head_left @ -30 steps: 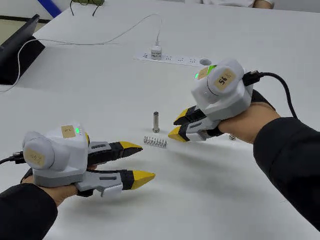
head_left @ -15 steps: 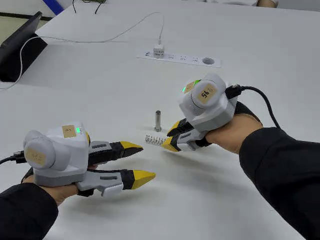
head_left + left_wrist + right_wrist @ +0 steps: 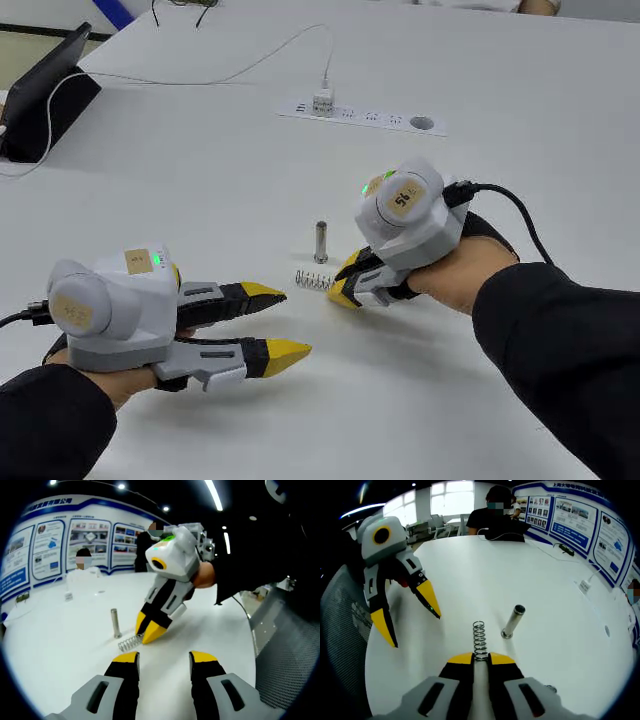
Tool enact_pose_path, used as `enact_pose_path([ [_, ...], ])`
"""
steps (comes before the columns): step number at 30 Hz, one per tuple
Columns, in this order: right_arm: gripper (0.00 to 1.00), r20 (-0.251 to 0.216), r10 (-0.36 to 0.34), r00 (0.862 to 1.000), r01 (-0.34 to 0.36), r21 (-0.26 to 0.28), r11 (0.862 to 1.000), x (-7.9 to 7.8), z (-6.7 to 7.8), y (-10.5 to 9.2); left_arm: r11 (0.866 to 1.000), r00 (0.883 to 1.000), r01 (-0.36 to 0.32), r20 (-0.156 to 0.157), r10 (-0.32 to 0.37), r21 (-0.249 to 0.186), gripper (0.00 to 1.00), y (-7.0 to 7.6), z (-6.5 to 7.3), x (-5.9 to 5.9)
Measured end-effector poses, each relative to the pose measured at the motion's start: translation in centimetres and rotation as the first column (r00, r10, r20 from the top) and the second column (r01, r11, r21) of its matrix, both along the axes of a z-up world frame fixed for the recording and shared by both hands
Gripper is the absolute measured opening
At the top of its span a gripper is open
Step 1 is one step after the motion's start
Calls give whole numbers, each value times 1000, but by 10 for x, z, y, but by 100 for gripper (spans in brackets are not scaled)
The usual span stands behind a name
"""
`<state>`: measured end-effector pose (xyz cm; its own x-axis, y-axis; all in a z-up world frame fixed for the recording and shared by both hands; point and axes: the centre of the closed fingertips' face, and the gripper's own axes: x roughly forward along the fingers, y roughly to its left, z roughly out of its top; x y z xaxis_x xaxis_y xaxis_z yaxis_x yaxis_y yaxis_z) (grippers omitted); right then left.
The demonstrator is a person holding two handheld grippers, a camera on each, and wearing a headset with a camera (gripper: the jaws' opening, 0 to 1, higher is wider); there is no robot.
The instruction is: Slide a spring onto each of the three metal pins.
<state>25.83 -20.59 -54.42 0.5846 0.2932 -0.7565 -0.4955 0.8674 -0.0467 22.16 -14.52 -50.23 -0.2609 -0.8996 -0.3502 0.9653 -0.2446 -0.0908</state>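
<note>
Nearest, the left gripper (image 3: 280, 322) hangs with jaws apart, holding nothing. At its one o'clock the right gripper (image 3: 338, 287) is pinched on one end of the spring (image 3: 313, 281), which lies flat on the table (image 3: 200, 180). Light, thin-wired and squashy, it likely wants a gentle hold by the end coils. It is small, silvery and closely coiled. An upright metal pin (image 3: 321, 242) stands just beyond it at twelve o'clock.

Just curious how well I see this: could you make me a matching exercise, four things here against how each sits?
1 spring
2 pin
3 left hand-held gripper
4 right hand-held gripper

A stands upright
B jaws open, empty
C closed on one end of the spring
D lies flat on the table

Pairs: 1-D, 2-A, 3-B, 4-C
</note>
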Motion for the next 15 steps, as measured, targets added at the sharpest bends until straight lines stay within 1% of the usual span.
enact_pose_path([
  [6,12,-1,-2,1000,2,8,1000,-4,2,1,1000,1000,-1,1,1,0,40,0,0,1],
  [10,12,-5,5,1000,-5,14,1000,-10,5,2,1000,1000,0,2,0,1,40,-1,0,1],
  [15,11,-2,20,1000,-20,9,1000,-20,12,2,1000,1000,1,6,-1,1,40,-2,0,1],
])
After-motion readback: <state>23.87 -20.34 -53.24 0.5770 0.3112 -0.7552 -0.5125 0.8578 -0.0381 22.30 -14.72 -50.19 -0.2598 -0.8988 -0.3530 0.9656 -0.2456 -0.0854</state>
